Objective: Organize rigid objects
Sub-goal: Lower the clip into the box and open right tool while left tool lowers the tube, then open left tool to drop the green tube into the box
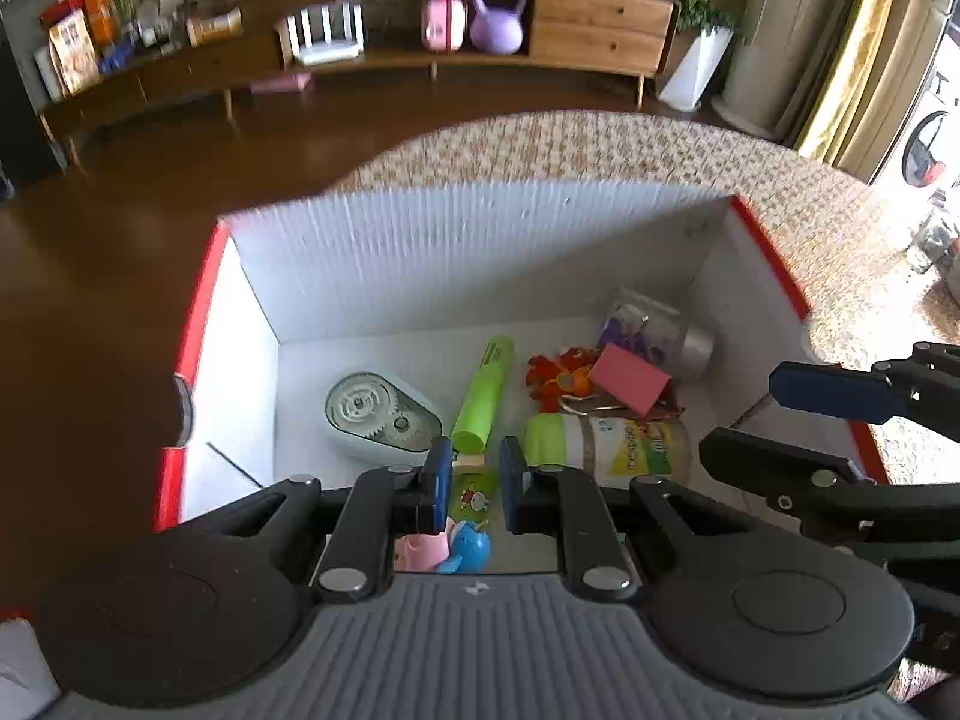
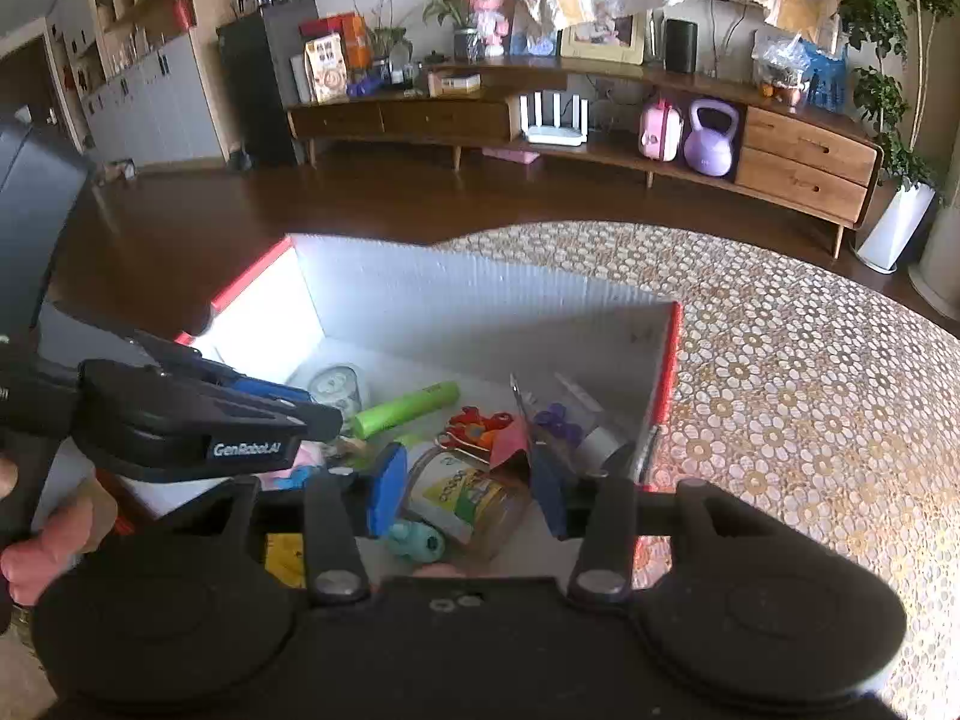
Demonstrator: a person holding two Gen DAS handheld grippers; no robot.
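A white box with red edges (image 1: 198, 312) (image 2: 672, 354) stands on the table and holds several small items. Among them are a pale correction-tape dispenser (image 1: 384, 420), a green tube (image 1: 483, 390) (image 2: 408, 408), an orange flower toy (image 1: 558, 375), a pink block (image 1: 630, 378) and a clear jar with a green lid (image 1: 612, 450) (image 2: 474, 498) lying on its side. My left gripper (image 1: 474, 480) (image 2: 321, 414) hovers over the box's near side, shut with nothing gripped. My right gripper (image 2: 468, 495) (image 1: 741, 414) is open above the jar, its pads clear of it.
The box sits on a table with a gold patterned cloth (image 2: 810, 420). Small pink and blue toys (image 1: 444, 546) lie at the box's near end, a clear container of purple pieces (image 1: 648, 330) in its far right corner. A hand (image 2: 36, 540) holds the left gripper.
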